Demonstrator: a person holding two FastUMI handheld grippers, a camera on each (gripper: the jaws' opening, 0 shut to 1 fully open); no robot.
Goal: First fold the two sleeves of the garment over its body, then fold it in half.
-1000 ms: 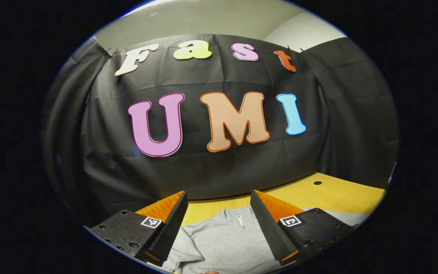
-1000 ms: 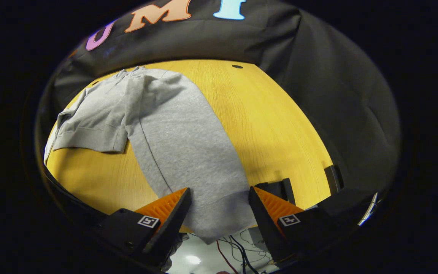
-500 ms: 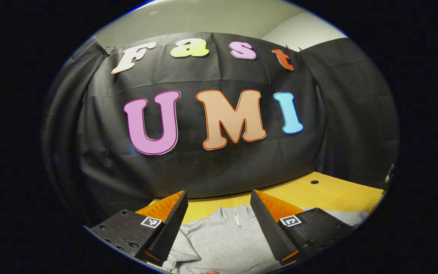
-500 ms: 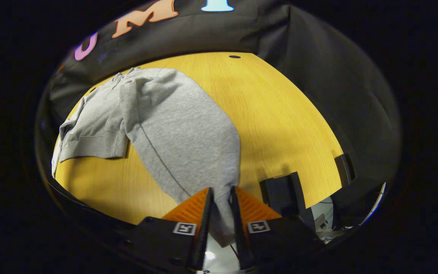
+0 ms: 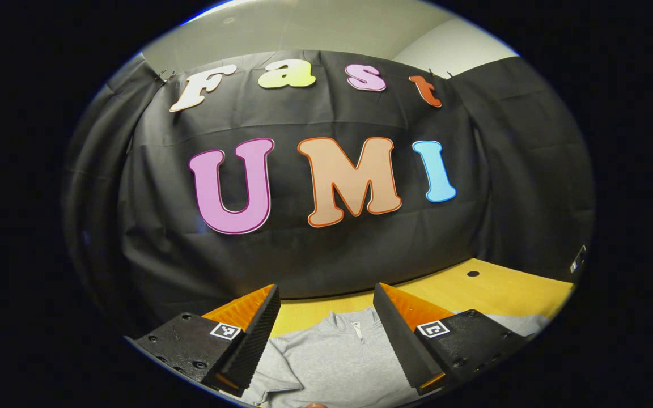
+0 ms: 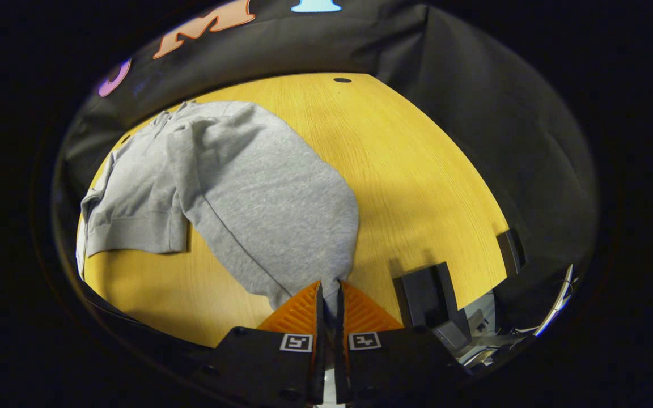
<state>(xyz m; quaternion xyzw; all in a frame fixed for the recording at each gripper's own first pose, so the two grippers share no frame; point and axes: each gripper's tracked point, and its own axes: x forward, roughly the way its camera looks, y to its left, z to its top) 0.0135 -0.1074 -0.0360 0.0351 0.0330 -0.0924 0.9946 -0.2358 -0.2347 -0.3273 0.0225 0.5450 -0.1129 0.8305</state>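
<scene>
Two claws were in my hands at this moment. My right claw [image 6: 326,294] was closed tight on the sweater [image 6: 247,187], with both fingers [image 6: 298,309] pressing a pinch of grey cloth at the near end of the long sleeve, close to the near edge of the table [image 6: 417,170]. From this pinch the sleeve ran away from me across the yellow wood toward the collar at the far side, and the cloth near the claw was gathered into a rounded bulge. To the left of it in the right gripper view, the other sleeve with its ribbed cuff [image 6: 128,235] lay flat on the table, pointing toward the left edge. A small dark hole [image 6: 342,80] was in the table top near the far edge, well apart from the sweater. To the right of my claw, some dark blocks [image 6: 425,292] stood at the near edge of the table.

My left claw [image 5: 326,317] was wide open and held nothing. It hung above the sweater [image 5: 332,357], and between its fingers [image 5: 255,334] I saw the collar with its short zip [image 5: 357,327] and a part of the grey chest below it. I could not tell how high it was over the cloth. Behind the sweater, a strip of the table [image 5: 502,289] reached the black wall [image 5: 315,255].
</scene>
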